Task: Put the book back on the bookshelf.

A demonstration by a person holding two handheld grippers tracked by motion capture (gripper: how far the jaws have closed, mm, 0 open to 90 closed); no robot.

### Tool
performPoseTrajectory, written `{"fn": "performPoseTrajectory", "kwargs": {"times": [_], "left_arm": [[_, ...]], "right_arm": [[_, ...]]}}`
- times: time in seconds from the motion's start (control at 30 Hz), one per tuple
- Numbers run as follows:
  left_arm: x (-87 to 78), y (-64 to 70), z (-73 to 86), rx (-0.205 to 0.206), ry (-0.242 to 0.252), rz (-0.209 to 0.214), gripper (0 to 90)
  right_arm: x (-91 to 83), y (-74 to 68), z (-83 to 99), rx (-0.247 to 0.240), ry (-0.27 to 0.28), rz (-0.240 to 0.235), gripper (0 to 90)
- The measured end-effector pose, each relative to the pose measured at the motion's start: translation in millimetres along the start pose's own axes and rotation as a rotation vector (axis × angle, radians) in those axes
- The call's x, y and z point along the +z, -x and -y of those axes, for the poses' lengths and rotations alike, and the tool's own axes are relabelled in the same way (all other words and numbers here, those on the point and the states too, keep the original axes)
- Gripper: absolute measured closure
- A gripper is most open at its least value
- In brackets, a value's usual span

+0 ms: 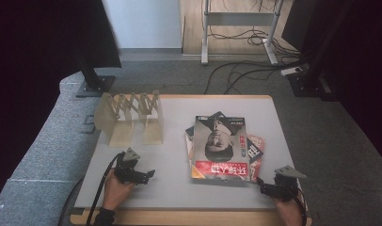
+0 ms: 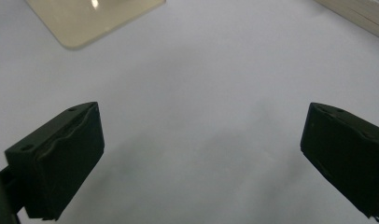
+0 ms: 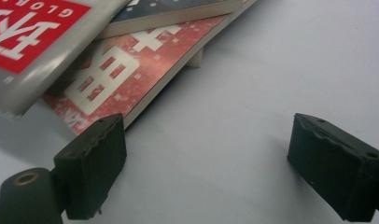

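The stack of magazines (image 1: 222, 146) lay on the right half of the worktop (image 1: 175, 188), fanned unevenly, its long axis running away from the person. The top one, a face on a grey cover, sat over a red-covered one (image 3: 117, 70) whose near corner jutted out toward the right tongs (image 1: 266, 186).

Right tongs: wide open, holding nothing, just beside that red corner, low to the worktop. Clearly the nearer hand.

Left tongs (image 1: 149, 174): also wide open and empty, well apart from the stack, on the left, nearer the folding wooden rack (image 1: 130, 117).

Judgement: the grab likely falls to the right tongs, forward and to the left.
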State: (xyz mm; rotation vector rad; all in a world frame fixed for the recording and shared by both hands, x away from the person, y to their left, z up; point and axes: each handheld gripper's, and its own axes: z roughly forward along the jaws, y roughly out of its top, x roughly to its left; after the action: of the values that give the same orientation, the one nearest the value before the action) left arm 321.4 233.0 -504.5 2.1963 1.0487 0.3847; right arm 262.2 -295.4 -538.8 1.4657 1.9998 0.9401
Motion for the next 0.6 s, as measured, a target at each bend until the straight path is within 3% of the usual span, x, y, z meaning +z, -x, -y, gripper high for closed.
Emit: {"fn": "performPoseTrajectory", "kwargs": {"times": [0.13,0.17,0.2,0.43,0.6], "left_arm": [[0.2,5.1,-8.6,0.014,0.018,0.017,0.0],[2.2,8.1,-14.8,0.018,0.025,0.045,0.0],[2.2,8.1,-14.8,0.018,0.025,0.045,0.0],[16.1,25.7,-46.0,0.101,0.001,0.068,0.0],[25.4,32.2,-64.8,0.12,0.011,0.099,0.0]], "right_arm": [[-5.7,1.4,-1.7,-0.011,0.001,-0.018,10.8],[-8.2,1.5,-2.9,-0.019,0.005,-0.022,10.7],[-10.0,1.3,-4.0,-0.022,0.009,-0.023,10.8],[-22.3,-3.9,-18.6,-0.065,0.048,-0.061,10.4],[-21.5,-13.2,-31.6,-0.09,0.055,-0.104,7.5]]}}
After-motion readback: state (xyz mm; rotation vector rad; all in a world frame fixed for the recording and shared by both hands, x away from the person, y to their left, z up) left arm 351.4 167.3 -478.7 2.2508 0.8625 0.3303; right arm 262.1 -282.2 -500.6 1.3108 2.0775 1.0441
